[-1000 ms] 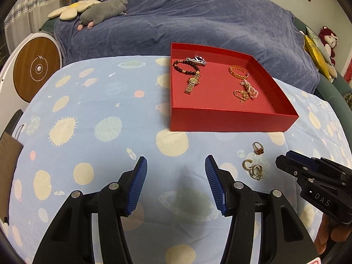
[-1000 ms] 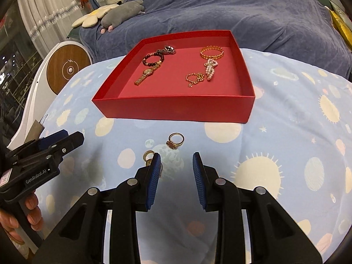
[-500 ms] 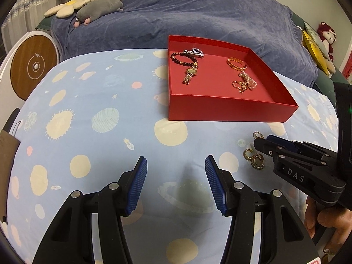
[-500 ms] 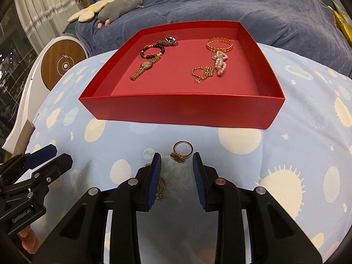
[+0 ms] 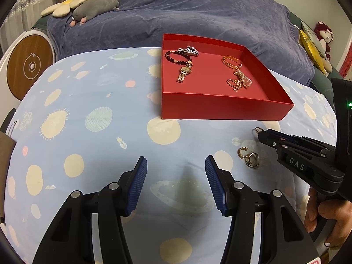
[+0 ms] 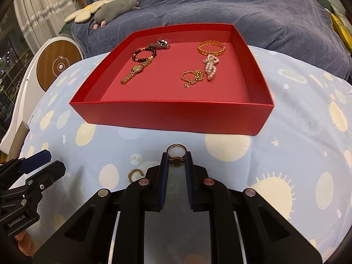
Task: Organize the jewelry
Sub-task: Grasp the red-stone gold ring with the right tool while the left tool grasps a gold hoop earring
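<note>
A: Where is the right gripper point(image 6: 176, 160)?

B: Low over the table point(image 6: 286, 145), which wears a pale blue cloth printed with suns and planets. Its fingers point(image 6: 164, 171) are drawn in close on either side of a gold ring point(image 6: 176, 157). The ring lies between the blue pads, its band poking out past the tips.

A: Clenched on it?

B: Hard to say. The pads look to be at the ring's edges, but I cannot tell from here whether they press it or only flank it.

A: And the left gripper point(image 5: 176, 169)?

B: Released, fingers point(image 5: 137, 182) spread wide over bare cloth with nothing between them.

A: What else is loose on the table?

B: A pair of gold hoop earrings point(image 5: 248, 157), just left of the right gripper and behind its tip. In the right wrist view only one hoop peeks out beside the finger.

A: The box?

B: The red box point(image 6: 171, 115) sits just beyond the ring. Inside, on the left: a dark bead bracelet point(image 6: 144, 55), a gold watch point(image 6: 134, 73) and a silver clip point(image 6: 160, 43). On the right: a gold bangle point(image 6: 212, 48), a pearl piece point(image 6: 211, 65) touching it, and a gold bead chain point(image 6: 192, 77).
</note>
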### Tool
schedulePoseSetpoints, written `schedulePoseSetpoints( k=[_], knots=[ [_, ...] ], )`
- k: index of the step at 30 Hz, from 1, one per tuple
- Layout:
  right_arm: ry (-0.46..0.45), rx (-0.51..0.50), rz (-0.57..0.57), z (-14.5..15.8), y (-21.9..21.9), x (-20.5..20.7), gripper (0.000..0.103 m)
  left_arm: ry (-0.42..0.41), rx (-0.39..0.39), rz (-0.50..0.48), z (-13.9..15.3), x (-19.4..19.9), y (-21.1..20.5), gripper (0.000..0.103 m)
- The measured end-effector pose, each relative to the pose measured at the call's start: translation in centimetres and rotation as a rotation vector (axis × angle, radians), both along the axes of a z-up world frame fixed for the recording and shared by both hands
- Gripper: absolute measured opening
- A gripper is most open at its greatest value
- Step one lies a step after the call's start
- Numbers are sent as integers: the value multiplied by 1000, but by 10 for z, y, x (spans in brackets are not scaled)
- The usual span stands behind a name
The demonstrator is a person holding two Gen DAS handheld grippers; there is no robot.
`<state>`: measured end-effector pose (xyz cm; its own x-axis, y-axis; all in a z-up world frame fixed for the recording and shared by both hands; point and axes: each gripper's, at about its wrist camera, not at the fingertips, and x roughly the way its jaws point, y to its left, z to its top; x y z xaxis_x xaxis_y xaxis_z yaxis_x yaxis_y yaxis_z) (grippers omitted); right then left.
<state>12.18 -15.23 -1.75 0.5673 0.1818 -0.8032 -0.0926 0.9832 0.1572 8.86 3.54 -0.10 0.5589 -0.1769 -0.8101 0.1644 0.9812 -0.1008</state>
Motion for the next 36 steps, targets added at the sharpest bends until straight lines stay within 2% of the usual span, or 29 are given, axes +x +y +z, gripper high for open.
schedulePoseSetpoints(
  k=[12, 18, 26, 28, 31, 33, 36],
  knots=[
    [-7, 9, -24, 18, -28, -20, 14, 21, -79, -134, -8, -4, -48, 53],
    [3, 10, -27, 17, -30, -22, 14, 4, -60, -184, -16, -3, -72, 53],
    [8, 19, -28, 17, -32, -23, 14, -31, -49, -202, -25, 5, -89, 51],
    [11, 23, -26, 16, -32, -22, 14, -31, -50, -197, -29, 8, -90, 35],
    [9, 23, -19, 16, -31, -23, 14, -34, -53, -196, -32, 8, -88, 19],
    [8, 24, -18, 17, -31, -23, 14, -29, -60, -203, -32, 7, -87, 15],
    [6, 28, -20, 18, -32, -23, 14, -20, -78, -201, -30, 5, -82, 15]
  ],
)
